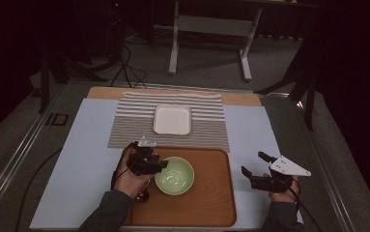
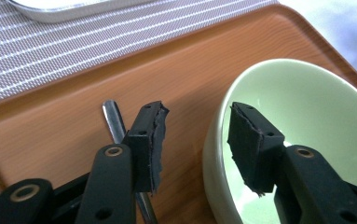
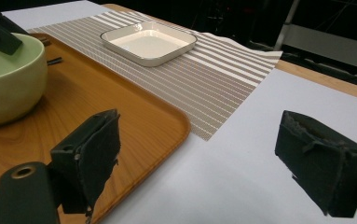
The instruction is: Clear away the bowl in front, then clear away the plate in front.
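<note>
A pale green bowl [image 1: 175,176] [image 2: 306,102] [image 3: 8,79] stands on a wooden tray [image 1: 211,203] [image 2: 73,93]. My left gripper [image 1: 159,164] [image 2: 197,126] is open at the bowl's left rim. One jaw is inside the bowl and the other outside, with a gap on both sides of the rim. A thin metal utensil handle [image 2: 113,116] lies on the tray under the outer jaw. My right gripper [image 1: 253,163] [image 3: 204,140] is wide open, low over the white mat [image 1: 250,130] to the right of the tray, with nothing between its jaws.
A white square dish [image 1: 172,120] [image 3: 148,42] sits on a striped placemat [image 1: 206,121] beyond the tray. The white mat covers the wooden table [image 1: 240,99]. A table frame [image 1: 211,26] and cables stand on the floor behind.
</note>
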Action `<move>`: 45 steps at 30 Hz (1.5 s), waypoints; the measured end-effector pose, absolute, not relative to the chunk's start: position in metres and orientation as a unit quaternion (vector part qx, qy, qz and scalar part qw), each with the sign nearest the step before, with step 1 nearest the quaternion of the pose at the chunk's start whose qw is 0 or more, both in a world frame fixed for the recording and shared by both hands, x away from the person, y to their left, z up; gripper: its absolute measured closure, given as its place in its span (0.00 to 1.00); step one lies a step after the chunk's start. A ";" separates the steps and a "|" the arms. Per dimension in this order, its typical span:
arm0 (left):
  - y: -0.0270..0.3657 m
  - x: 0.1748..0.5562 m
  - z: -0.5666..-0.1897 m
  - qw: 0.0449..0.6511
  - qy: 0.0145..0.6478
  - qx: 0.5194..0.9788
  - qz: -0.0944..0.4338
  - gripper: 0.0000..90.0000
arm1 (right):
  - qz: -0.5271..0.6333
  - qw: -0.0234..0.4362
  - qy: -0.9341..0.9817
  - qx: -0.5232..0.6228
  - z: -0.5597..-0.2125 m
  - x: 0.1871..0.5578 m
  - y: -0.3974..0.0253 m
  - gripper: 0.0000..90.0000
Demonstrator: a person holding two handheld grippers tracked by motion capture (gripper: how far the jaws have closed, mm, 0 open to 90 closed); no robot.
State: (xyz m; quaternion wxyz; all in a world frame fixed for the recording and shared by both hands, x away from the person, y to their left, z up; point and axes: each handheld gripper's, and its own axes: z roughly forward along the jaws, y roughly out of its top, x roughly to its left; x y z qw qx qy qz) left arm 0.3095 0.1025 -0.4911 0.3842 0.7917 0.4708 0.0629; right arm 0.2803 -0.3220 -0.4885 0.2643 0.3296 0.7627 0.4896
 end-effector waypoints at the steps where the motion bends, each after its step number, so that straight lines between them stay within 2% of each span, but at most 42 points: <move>1: 0.103 0.308 -0.490 0.388 0.466 0.792 0.069 0.61 | 0.489 0.264 0.763 0.330 -0.489 0.280 -0.322 0.15; 8: 0.104 0.302 -0.482 0.418 0.446 0.783 0.112 0.59 | 0.489 0.264 0.763 0.331 -0.489 0.280 -0.322 0.15; 27: 0.126 0.311 -0.473 0.437 0.463 0.757 0.149 0.57 | 0.486 0.264 0.765 0.331 -0.489 0.281 -0.322 0.15; 45: 0.131 0.359 -0.463 0.433 0.494 0.730 0.188 0.57 | 0.485 0.265 0.764 0.332 -0.489 0.281 -0.323 0.15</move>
